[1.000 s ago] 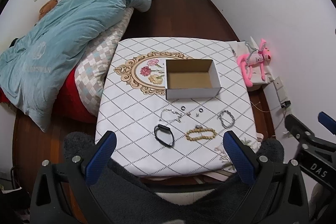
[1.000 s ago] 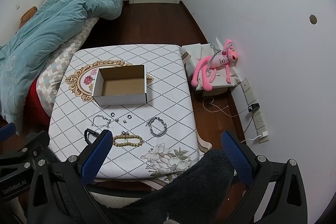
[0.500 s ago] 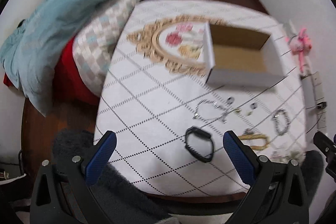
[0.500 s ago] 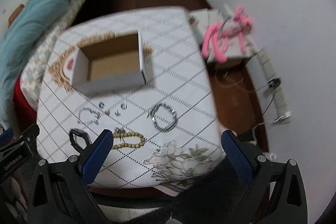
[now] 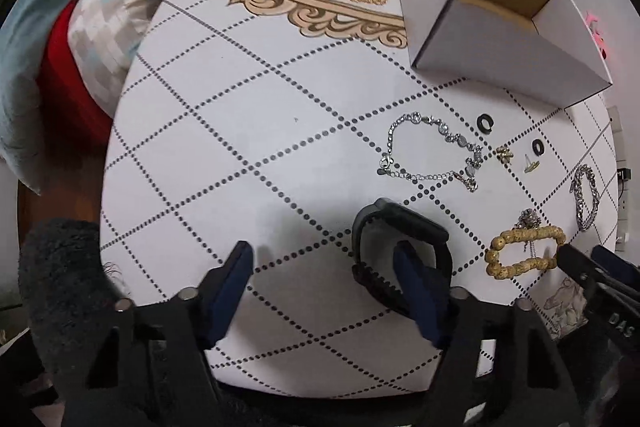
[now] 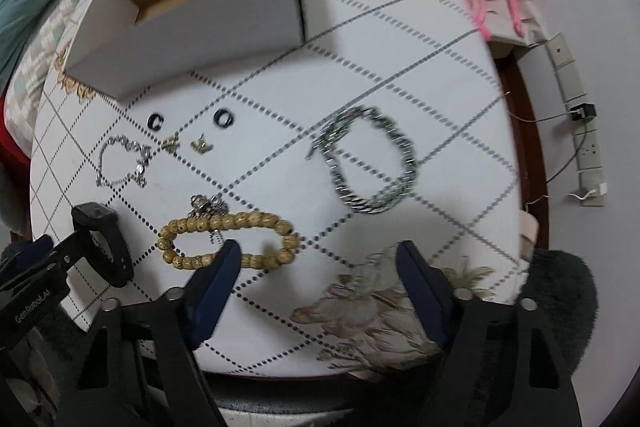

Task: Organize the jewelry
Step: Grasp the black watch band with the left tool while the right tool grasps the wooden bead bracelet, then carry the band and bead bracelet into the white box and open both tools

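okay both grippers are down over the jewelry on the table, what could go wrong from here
The left gripper is closing with one finger inside the black watch band, so it might catch only one side. The right gripper is closing with its finger at the wooden bead bracelet, whose silver charm could snag.

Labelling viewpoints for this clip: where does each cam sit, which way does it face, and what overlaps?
Left wrist: on the left gripper, looking down at the table; its closing jaws straddle one side of the black band, not gripping it; right gripper at the edge.
Right wrist: on the right gripper, looking down; one closing jaw overlaps the bead bracelet.
Shared: box, chain bracelet, band, beads.
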Demonstrator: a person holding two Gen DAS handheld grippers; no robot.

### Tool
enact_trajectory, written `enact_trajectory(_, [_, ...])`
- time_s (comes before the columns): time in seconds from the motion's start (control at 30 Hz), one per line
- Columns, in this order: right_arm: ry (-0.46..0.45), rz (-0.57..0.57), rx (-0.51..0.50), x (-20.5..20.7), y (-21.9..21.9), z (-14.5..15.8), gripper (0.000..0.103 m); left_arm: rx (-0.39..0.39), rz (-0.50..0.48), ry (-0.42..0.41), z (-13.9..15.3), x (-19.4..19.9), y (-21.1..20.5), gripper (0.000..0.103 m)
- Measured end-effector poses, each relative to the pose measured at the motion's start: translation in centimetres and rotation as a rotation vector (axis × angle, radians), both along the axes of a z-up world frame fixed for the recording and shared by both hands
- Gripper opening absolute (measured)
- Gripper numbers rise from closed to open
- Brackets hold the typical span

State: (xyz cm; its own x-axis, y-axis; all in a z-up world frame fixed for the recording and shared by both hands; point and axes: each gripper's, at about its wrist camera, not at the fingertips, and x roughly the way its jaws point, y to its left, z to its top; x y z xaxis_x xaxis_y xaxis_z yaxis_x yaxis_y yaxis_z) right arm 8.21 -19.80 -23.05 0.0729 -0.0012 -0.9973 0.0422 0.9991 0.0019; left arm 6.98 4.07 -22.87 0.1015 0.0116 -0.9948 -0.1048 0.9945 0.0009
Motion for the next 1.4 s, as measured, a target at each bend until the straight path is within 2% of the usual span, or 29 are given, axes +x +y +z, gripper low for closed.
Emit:
enact_trajectory(0.07, [0.011,0.011,-0.003,-0.1,0.7,-0.9,0.065,-0.008,0.001,0.004,-0.4,-0.2,0.0,0.055])
enact_trajectory(0.1, [0.011,0.014,0.004,-0.2,0.9,-1.3,0.06,-0.009,0.003,0.009,-0.5,-0.3,0.0,0.052])
enact_trajectory(0.2, [-0.001,0.039,-0.02,-0.5,1.9,-1.7,0.054,-0.008,-0.003,-0.014,-0.4,-0.6,0.2,0.046])
enact_trajectory(0.27, [-0.011,0.042,-0.016,-0.8,2.3,-1.8,0.053,-0.006,-0.009,-0.032,0.1,-0.7,0.2,0.032])
enact_trajectory(0.3, [-0.017,0.047,-0.02,-0.9,2.5,-1.8,0.053,-0.005,-0.012,-0.039,0.1,-0.7,0.2,0.028])
enact_trajectory(0.33, [-0.029,0.055,-0.027,-1.1,2.7,-1.8,0.052,-0.004,-0.016,-0.048,0.4,-0.8,0.2,0.018])
enact_trajectory(0.37, [-0.04,0.06,-0.025,-1.4,2.9,-1.5,0.048,-0.005,-0.021,-0.054,0.6,-0.9,0.1,0.006])
enact_trajectory(0.4, [-0.046,0.063,-0.024,-1.8,3.4,-1.1,0.041,-0.007,-0.025,-0.055,0.8,-0.8,0.0,0.004])
enact_trajectory(0.43, [-0.06,0.067,-0.025,-2.0,3.6,-0.9,0.037,-0.002,-0.032,-0.06,1.0,-1.0,-0.1,0.004])
enact_trajectory(0.5, [-0.074,0.064,-0.023,-2.4,3.8,-0.7,0.009,0.005,-0.043,-0.068,1.2,-1.1,-0.3,0.002])
enact_trajectory(0.6, [-0.077,0.045,0.018,-2.8,4.0,-0.2,0.009,0.007,-0.052,-0.087,1.6,-1.7,-0.8,0.002])
enact_trajectory(0.8, [-0.059,-0.032,0.206,-3.4,3.4,0.7,0.009,0.0,-0.061,-0.116,3.8,-3.3,-1.9,0.002])
enact_trajectory(0.97, [-0.121,-0.017,0.27,-4.0,3.6,3.9,0.009,-0.014,-0.071,-0.163,6.9,-3.9,-2.6,0.002])
enact_trajectory(1.13, [-0.19,0.02,0.298,-2.8,3.5,7.2,0.009,-0.049,-0.079,-0.23,10.5,-4.1,-3.7,0.002])
enact_trajectory(1.4, [-0.323,0.07,0.342,1.4,1.9,14.5,0.009,-0.116,-0.098,-0.324,13.4,3.8,-3.6,0.002])
